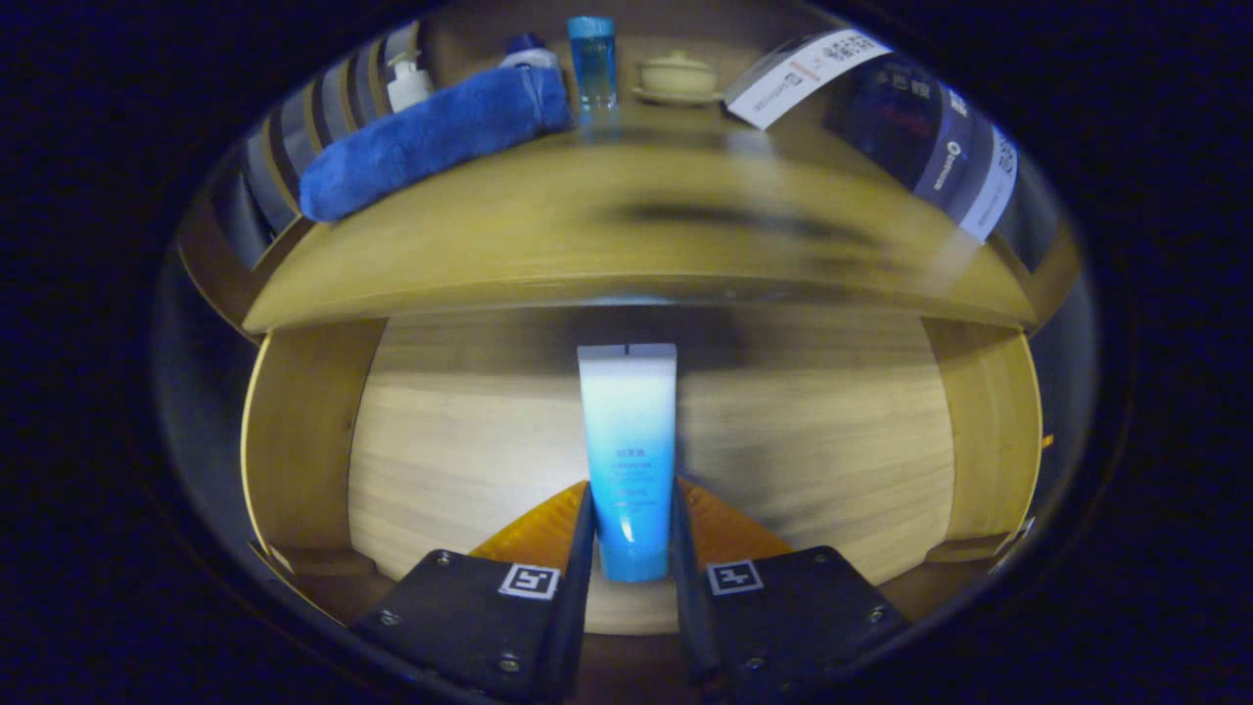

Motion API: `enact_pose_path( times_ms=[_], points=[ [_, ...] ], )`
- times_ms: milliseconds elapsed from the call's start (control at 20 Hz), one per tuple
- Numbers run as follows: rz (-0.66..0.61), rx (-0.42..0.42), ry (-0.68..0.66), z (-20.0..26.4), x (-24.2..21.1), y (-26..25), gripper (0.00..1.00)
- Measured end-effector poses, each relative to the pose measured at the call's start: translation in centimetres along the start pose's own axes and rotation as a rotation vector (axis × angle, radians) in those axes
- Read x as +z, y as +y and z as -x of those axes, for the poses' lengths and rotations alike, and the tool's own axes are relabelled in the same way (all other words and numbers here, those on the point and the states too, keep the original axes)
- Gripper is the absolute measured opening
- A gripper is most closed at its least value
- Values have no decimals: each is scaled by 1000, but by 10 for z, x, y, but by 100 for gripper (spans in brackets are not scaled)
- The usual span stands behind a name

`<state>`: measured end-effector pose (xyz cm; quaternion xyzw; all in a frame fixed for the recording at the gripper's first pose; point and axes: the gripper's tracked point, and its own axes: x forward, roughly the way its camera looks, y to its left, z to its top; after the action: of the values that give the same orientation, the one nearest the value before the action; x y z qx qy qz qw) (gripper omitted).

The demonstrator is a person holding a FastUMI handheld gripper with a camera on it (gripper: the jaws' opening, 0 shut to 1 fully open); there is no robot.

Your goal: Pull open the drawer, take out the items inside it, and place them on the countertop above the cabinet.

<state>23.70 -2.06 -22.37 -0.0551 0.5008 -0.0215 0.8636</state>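
Gripper was clamped on the tube: both fingers pressed its lower sides, one at 9 o'clock of it, one at 3 o'clock. Tube was white at the crimped far end, fading to blue toward the cap end, which sat between the fingertips. It pointed straight out to 12 o'clock from the fingers.

Under and around the tube: the open drawer, pale wood floor, side walls at 9 and 3 o'clock of the tube. Couldn't tell whether the tube was touching the drawer floor or lifted off it. No other item visible on the drawer floor; the near part was hidden behind the fingers.

At 12 o'clock beyond the tube's far end, the countertop edge overhung the drawer back. The near strip of it was bare, with some motion blur.

On the countertop, far side:
- rolled blue towel at about 11 o'clock, lying diagonally
- white pump bottle just behind the towel's middle
- blue-capped container behind the towel's right end, mostly hidden
- clear blue bottle at 12 o'clock, upright, just beside the towel's end
- small lidded cream bowl on a saucer, near 12–1 o'clock, apart from the bottle

Nothing stood on the countertop edge directly ahead of the tube.
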Motion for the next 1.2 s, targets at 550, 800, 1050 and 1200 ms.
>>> enact_pose_path(
  times_ms=[550,800,1050,1200],
  points=[
    [-118,166,-356,84,15,-2,40],
    [-143,231,-585,138,41,-1,40],
    [-200,228,-784,188,92,-23,40],
    [-177,170,-825,187,117,-32,40]
  ],
)
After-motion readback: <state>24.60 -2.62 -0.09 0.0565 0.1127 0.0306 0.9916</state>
